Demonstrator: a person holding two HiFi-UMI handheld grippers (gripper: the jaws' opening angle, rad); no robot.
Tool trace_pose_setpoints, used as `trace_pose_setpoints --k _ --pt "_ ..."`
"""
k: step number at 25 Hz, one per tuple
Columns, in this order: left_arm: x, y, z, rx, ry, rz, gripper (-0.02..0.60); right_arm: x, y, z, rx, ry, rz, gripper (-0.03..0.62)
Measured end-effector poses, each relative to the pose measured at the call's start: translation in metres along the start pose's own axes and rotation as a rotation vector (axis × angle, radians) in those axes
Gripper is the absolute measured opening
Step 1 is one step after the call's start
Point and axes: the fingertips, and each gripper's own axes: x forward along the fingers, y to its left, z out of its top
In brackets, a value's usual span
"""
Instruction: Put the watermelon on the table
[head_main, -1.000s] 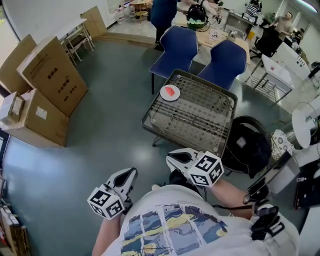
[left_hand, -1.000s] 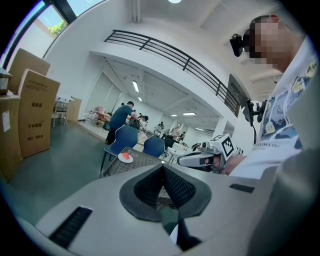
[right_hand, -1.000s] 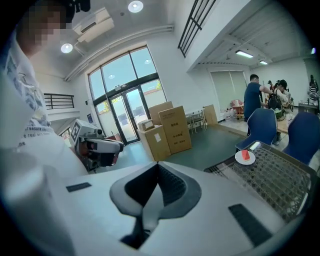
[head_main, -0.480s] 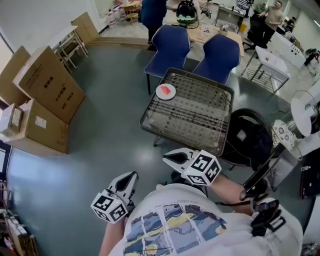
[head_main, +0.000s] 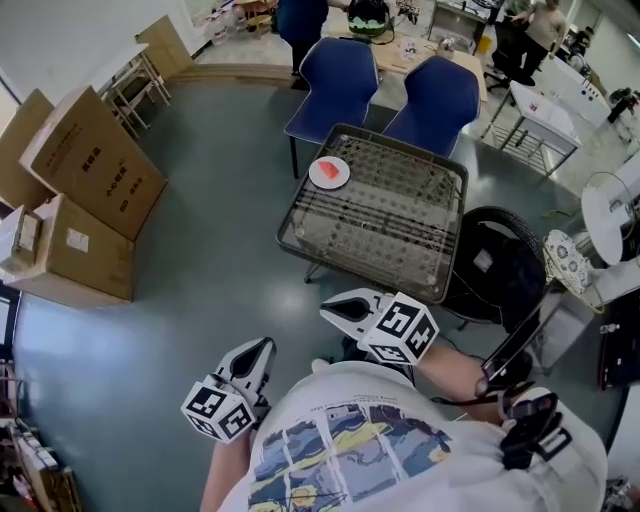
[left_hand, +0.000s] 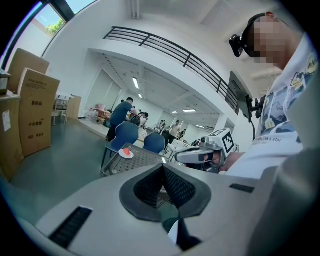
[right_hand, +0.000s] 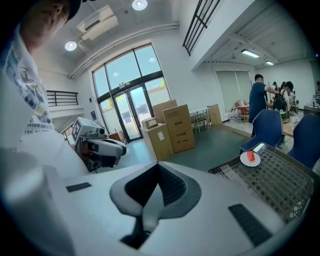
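On the table's far left corner: watermelon (head_main: 328, 168), a red slice lying on a small white plate (head_main: 342, 180), not yet on the mesh itself.
Table (head_main: 395, 225): wire-mesh top, otherwise bare, well ahead of the person.
Left gripper (head_main: 260, 348): clenched, nothing in it, held near the body.
Right gripper (head_main: 330, 308): also clamped together and empty.
Doing it well (my judgement): step closer, spread one pair of jaws, take the slice by its sides, set it gently on bare mesh beside the plate.
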Motion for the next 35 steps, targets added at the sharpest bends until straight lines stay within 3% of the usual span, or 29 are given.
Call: trace_pose_setpoints --k 20,35 --pt "0.033 0.018 0.006 -0.012 0.06 -0.045 0.009 0.013 -0.03 -0.003 0.032 0.04 -0.023 0.009" --pt "0.099 0.052 0.032 -0.029 0.123 -0.059 0.009 0.028 -0.111 0.001 0.082 0.07 -0.04 0.009"
